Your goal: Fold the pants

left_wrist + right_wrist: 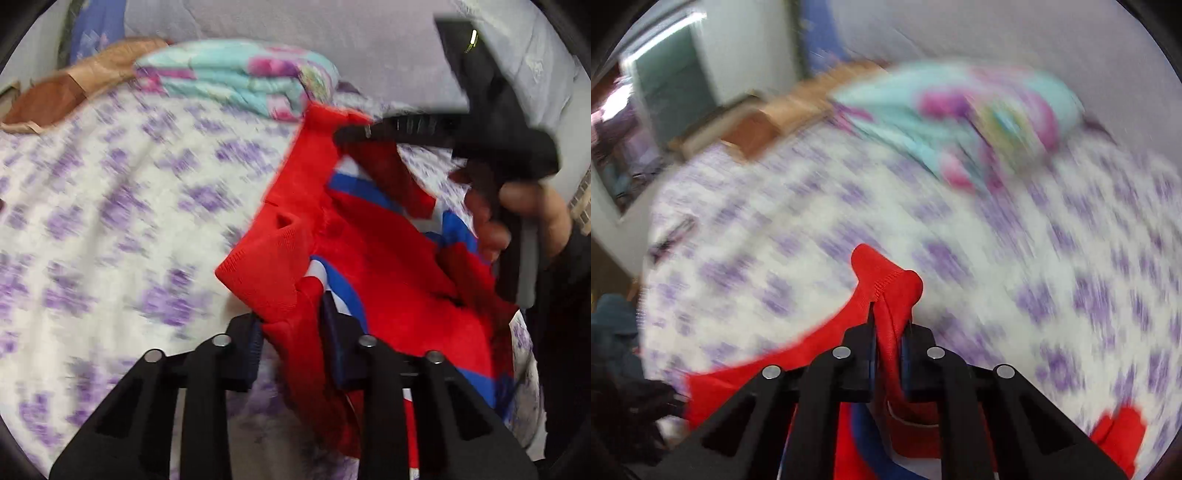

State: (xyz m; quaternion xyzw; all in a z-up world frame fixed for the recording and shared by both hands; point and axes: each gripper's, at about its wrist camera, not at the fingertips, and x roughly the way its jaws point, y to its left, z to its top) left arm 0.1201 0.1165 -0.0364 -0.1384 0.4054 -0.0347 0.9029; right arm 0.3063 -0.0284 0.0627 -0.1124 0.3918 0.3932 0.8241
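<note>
The red pants with blue and white stripes hang lifted above the bed. My left gripper is shut on a red edge of the pants near the bottom of its view. The right gripper shows in the left wrist view at the upper right, held by a hand, pinching the pants' far red edge. In the right wrist view my right gripper is shut on a bunched red edge of the pants. More red cloth trails to the lower left and lower right there.
The bed has a white sheet with purple flowers. A folded turquoise and pink quilt lies at the far side, next to a tan pillow. A pale wall is behind. Both views are motion-blurred.
</note>
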